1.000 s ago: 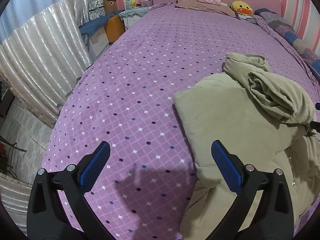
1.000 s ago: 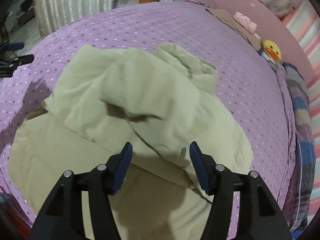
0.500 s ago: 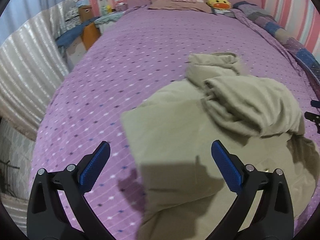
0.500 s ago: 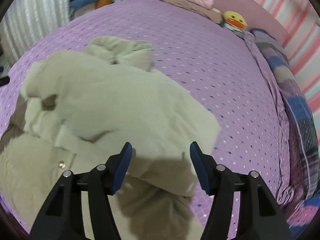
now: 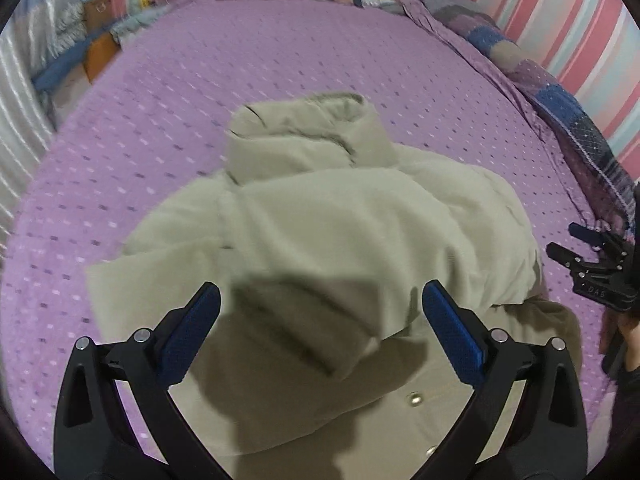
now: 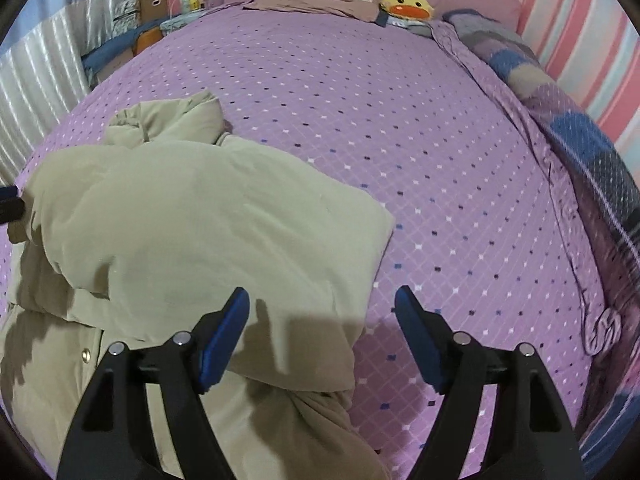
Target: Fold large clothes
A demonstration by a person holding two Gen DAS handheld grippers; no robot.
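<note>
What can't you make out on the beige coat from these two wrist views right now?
- Coat hem and lower front: cut off by the bottom edge in both views, behind the left gripper and right gripper.
- Sleeves: buried under the folded-over bulk.
- Coat's left edge: cut off in the right wrist view.
- Fabric detail: motion-blurred in the left wrist view.

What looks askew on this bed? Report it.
The beige coat is only half tidy: one side lies folded across its body in a puffy slab, the collar is bunched at the top, and the snap-button front shows below. Both grippers are open, the right gripper's jaws opening with nothing between them.
</note>
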